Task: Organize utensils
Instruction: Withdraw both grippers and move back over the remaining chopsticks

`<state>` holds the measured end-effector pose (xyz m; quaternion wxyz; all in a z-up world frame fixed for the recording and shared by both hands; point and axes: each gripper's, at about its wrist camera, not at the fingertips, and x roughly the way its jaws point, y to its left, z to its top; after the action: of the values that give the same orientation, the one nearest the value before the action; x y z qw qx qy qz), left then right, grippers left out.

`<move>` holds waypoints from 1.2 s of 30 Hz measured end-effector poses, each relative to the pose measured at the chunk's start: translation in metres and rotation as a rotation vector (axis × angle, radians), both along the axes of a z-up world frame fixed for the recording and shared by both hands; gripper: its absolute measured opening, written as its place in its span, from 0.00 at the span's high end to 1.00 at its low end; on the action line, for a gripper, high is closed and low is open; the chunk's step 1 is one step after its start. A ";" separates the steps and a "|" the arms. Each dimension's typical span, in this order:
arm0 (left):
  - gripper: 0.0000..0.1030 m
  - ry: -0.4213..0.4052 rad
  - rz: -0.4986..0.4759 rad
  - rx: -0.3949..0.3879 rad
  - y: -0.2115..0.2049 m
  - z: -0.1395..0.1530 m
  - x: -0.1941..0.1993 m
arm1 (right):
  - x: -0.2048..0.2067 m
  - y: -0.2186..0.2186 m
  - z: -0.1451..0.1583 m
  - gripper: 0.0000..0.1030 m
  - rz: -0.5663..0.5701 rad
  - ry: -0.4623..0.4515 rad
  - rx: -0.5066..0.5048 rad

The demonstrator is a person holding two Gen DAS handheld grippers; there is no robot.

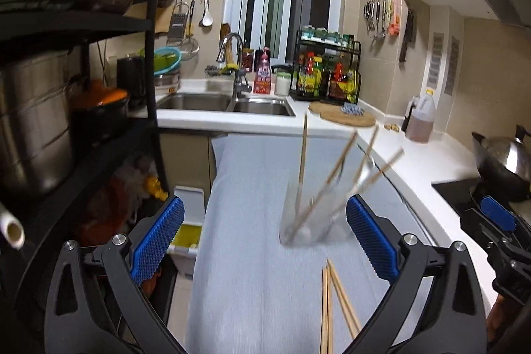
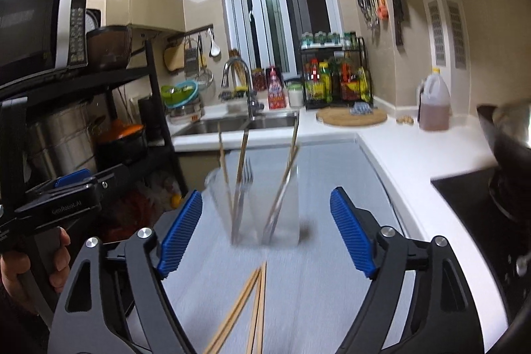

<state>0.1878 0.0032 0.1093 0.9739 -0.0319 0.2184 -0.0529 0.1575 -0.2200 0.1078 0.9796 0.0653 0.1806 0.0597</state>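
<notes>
Both tools gape wide and hold nothing: left tool point(image 1: 265, 241), right tool point(image 2: 265, 231). Loose chopsticks point(image 2: 255, 304) lie on the worktop point(image 2: 315, 271) just under the right tool; light, stiff, slippery, probably best pinched mid-length. Ahead stands the fragile clear glass point(image 2: 265, 208) holding other utensils.

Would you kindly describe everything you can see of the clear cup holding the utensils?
The clear cup looks like transparent glass or plastic, blurred in both views. It stands upright on the pale blue-grey cloth, near the white counter. Several wooden chopsticks and a metal fork lean inside it, their tops fanning above the rim. More chopsticks lie loose on the cloth in front. No gripper touches it.
</notes>
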 end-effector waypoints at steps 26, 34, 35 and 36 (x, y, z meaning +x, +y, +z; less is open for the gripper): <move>0.07 0.121 -0.011 0.056 -0.014 -0.091 -0.141 | -0.141 0.024 -0.103 0.21 0.017 0.194 -0.089; 0.07 0.122 -0.009 0.065 -0.013 -0.095 -0.141 | -0.141 0.019 -0.106 0.21 -0.001 0.189 -0.090; 0.07 0.121 -0.008 0.066 -0.012 -0.098 -0.141 | -0.140 0.018 -0.108 0.21 -0.006 0.187 -0.091; 0.07 0.121 -0.009 0.065 -0.011 -0.100 -0.140 | -0.139 0.017 -0.109 0.21 -0.010 0.185 -0.092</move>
<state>0.0478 -0.0081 0.0088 0.9592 -0.0022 0.2787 -0.0481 0.0185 -0.2034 -0.0013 0.9610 0.0264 0.2725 0.0400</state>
